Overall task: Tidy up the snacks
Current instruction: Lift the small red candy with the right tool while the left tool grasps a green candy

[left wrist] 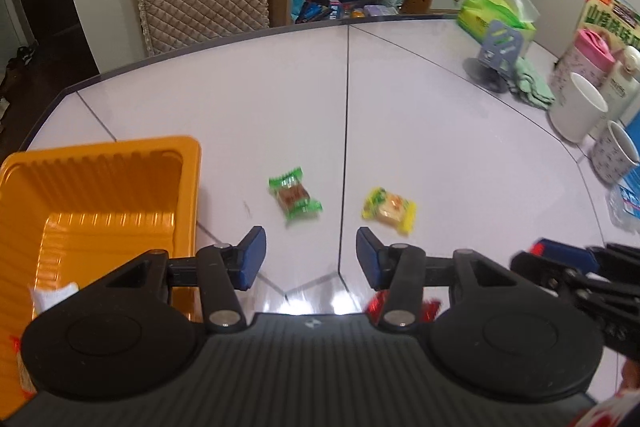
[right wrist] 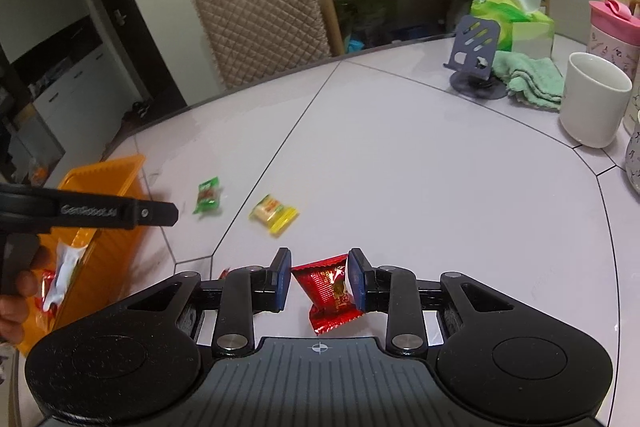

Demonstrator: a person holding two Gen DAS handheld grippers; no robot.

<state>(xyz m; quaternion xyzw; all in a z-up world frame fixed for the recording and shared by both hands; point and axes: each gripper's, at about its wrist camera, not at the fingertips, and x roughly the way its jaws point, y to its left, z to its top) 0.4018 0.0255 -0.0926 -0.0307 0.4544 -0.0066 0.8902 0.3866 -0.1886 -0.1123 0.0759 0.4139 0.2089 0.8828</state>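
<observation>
At nine o'clock on the counter [left wrist: 420, 115] we see the orange tray [left wrist: 120, 163], with wrapped snacks already inside near its close end. Our left gripper [left wrist: 310, 257] hangs above the bare counter with its fingers apart and nothing between them. Just beyond, at twelve o'clock, the green candy [left wrist: 295, 195] lies flat, and the yellow candy [left wrist: 389, 209] rests at one o'clock, near it but apart. Farther right, our right gripper [right wrist: 318, 281] has its fingers clamped on the red candy [right wrist: 330, 293].
</observation>
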